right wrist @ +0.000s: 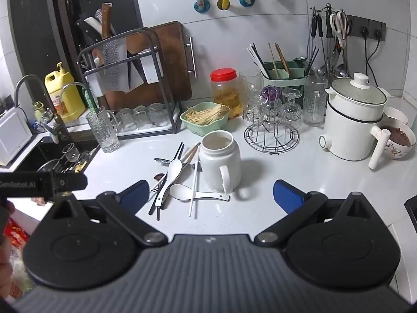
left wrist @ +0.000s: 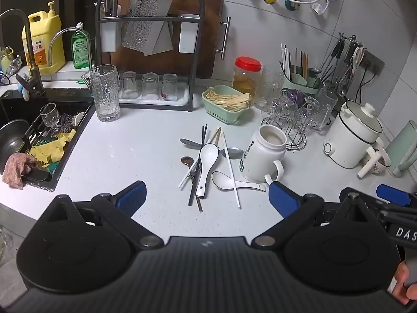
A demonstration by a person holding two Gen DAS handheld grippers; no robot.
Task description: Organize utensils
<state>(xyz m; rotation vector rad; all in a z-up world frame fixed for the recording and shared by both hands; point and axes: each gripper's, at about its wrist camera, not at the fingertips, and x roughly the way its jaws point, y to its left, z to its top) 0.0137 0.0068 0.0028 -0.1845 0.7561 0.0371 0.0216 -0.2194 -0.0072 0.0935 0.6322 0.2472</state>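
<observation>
Both grippers hover above the white countertop (left wrist: 125,154) with their blue-padded jaws spread wide and nothing between them: the left gripper (left wrist: 207,198) sits just short of a loose heap of utensils (left wrist: 208,161), and the right gripper (right wrist: 212,195) faces the same heap from the other side, with the white mug (right wrist: 221,164) straight ahead of it. The heap lies in the middle of the counter, touching or just beside the mug's left side; it holds two white ceramic spoons (left wrist: 207,161), a pair of black chopsticks (left wrist: 198,167), white chopsticks (left wrist: 229,167) crossing over them, and metal spoons (left wrist: 232,152) partly buried underneath. The mug stands upright, its handle turned toward the grippers. Farther back on the right, a green utensil caddy (right wrist: 284,78) against the wall has several chopsticks standing in it, behind a wire rack of glasses (right wrist: 272,127). A green basket (left wrist: 225,104) sits behind the heap, and the sink (left wrist: 39,140) lies at the left
</observation>
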